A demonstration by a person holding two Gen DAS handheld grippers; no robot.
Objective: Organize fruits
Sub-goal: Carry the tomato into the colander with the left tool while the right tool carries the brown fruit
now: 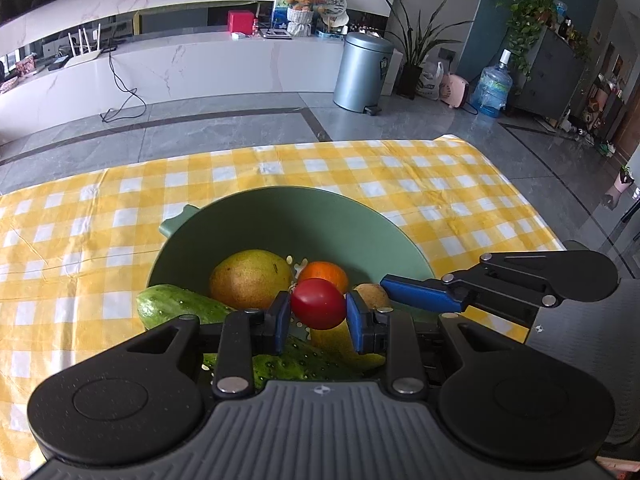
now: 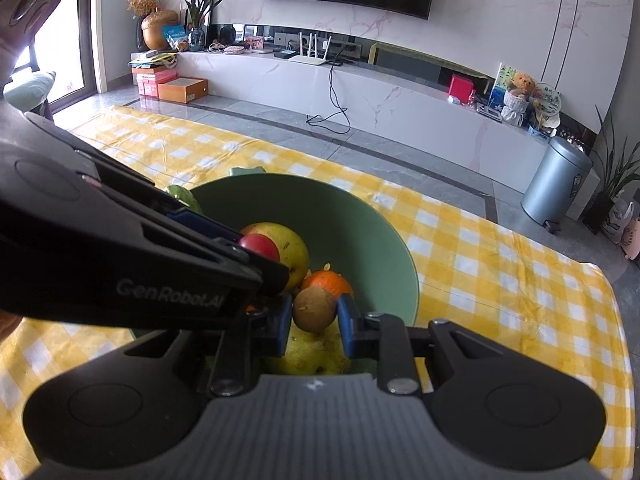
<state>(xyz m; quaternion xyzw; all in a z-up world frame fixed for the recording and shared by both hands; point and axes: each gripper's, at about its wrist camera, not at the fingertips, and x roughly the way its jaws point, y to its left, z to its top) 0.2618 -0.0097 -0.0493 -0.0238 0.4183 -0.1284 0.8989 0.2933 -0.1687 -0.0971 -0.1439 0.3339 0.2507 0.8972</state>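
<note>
My left tongs (image 1: 318, 311) are closed down on a red tomato (image 1: 318, 303), one blue pad at its 9 o'clock and one at its 3 o'clock, held over the green bowl (image 1: 288, 216) on the yellow checked cloth (image 1: 400, 176). The tomato looks smooth and taut, so I judge it slippery and easy to bruise: light squeeze, pads across the widest part, as they sit now. Beneath, a cucumber (image 1: 180, 306) lies at the bowl's 8 o'clock rim, firm and long, best taken mid-length. A mango (image 1: 250, 278) rests at 10 o'clock from the tomato, probably the heaviest piece, needing a wide bite. An orange (image 1: 326, 272) sits just behind at 12. My right tongs (image 2: 313, 316) are closed around a brown kiwi (image 2: 314, 308), pads on both flanks, over the same bowl, with yellow fruit (image 2: 316, 354) below. The kiwi's fuzzy skin should grip well; the flesh is likely soft, so I would keep pressure modest.
</note>
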